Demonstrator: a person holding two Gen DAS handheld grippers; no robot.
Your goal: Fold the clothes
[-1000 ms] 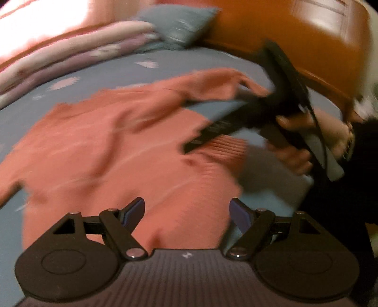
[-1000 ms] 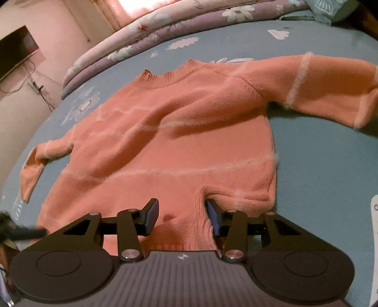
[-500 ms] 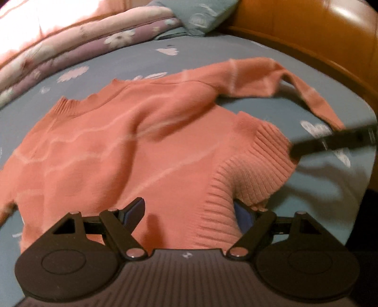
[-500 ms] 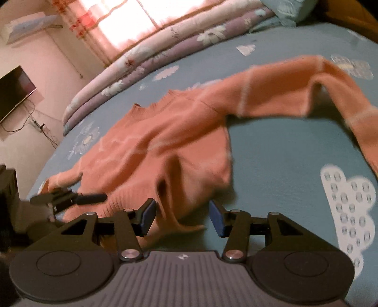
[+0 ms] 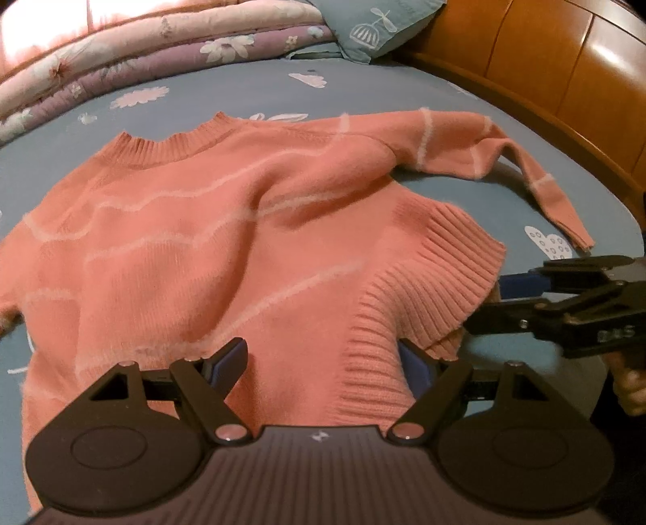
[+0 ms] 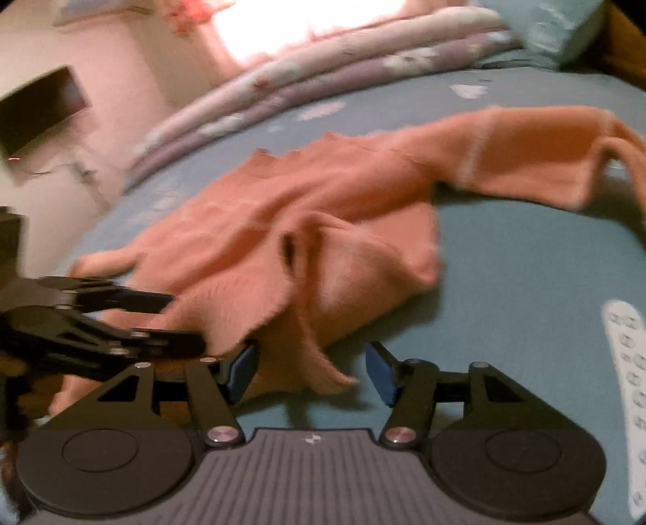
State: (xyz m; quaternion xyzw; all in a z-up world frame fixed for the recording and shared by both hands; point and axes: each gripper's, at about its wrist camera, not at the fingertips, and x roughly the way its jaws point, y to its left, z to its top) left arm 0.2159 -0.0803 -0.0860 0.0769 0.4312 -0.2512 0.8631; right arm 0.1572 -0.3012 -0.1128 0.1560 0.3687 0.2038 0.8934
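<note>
A salmon knit sweater (image 5: pixel 226 226) with thin white stripes lies face down on the blue bedsheet (image 5: pixel 250 93), with its neck toward the far side. One sleeve (image 5: pixel 452 145) stretches right, and its cuff bends back toward me. My left gripper (image 5: pixel 323 361) is open at the lower hem, and sweater cloth lies between its fingers. My right gripper (image 5: pixel 488 303) comes in from the right at the ribbed hem corner (image 5: pixel 440 278). The right wrist view is blurred: the right gripper (image 6: pixel 311 371) is open with a raised fold of hem (image 6: pixel 307 323) between its fingers. The left gripper (image 6: pixel 183 321) is close by on the left.
Folded floral quilts (image 5: pixel 169 44) and a blue-green pillow (image 5: pixel 375 28) lie along the far edge of the bed. A wooden headboard (image 5: pixel 565 68) runs along the right. A dark screen (image 6: pixel 40 109) hangs on the wall at the left. A hand (image 5: pixel 630 387) holds the right gripper.
The right gripper has swung in from over the sweater to the hem corner. The hem at that corner is now rumpled and raised. Both views have settled low at the hem.
</note>
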